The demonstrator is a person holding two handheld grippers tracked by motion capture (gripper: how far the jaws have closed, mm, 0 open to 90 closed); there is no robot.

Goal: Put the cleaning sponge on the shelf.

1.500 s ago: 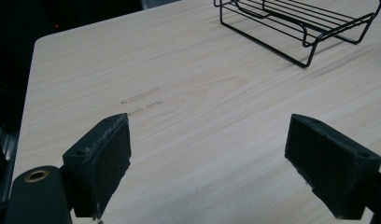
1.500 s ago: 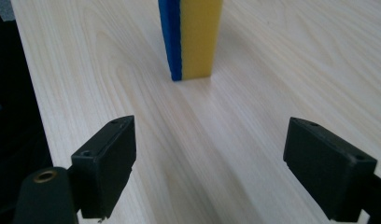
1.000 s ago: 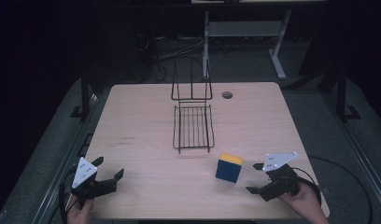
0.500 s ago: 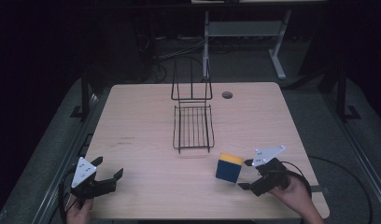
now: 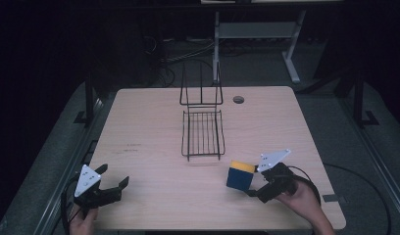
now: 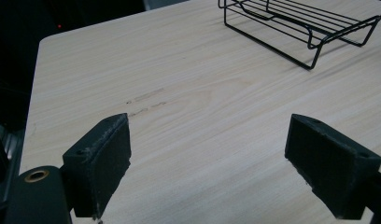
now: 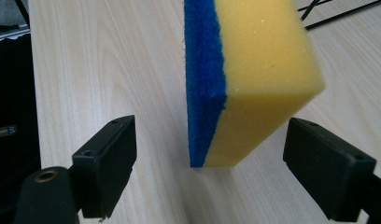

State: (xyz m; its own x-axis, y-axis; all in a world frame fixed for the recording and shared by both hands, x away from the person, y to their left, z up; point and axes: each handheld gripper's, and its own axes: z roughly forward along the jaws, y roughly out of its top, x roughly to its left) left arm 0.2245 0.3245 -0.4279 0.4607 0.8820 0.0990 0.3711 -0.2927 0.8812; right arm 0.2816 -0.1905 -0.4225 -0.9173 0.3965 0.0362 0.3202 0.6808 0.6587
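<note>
The right gripper (image 5: 253, 187) is held low over the near right part of the desk (image 5: 149, 132), with the person's right hand (image 5: 302, 196) behind it and the forearm entering from the bottom edge of the high view. Its fingers (image 7: 107, 161) are released and spread wide, one on each side of the sponge (image 5: 239, 175), and do not touch it. The sponge stands on edge on the desk, just in front of the right gripper and near the front end of the wire rack (image 5: 203, 132).

The left gripper (image 5: 110, 188) sits at the near left corner of the desk, held by the left hand (image 5: 82, 221), well apart from the sponge. Its fingers (image 6: 102, 161) are likewise released, with bare desk between them.

The wire rack stands at the middle of the desk, its tall back frame toward the far edge. A round cable hole (image 5: 238, 99) lies near the far edge, to the right of the rack. Bare wood lies to the left of the rack and between the two grippers.

The right gripper view shows the sponge's layers: a blue scouring face (image 7: 205, 84) toward the left finger and a yellow foam body (image 7: 265, 60) toward the right finger, the sponge leaning slightly. The left gripper view shows the rack's raised wire feet (image 6: 314, 51) and faint scuff marks (image 6: 146, 100) on the wood.
</note>
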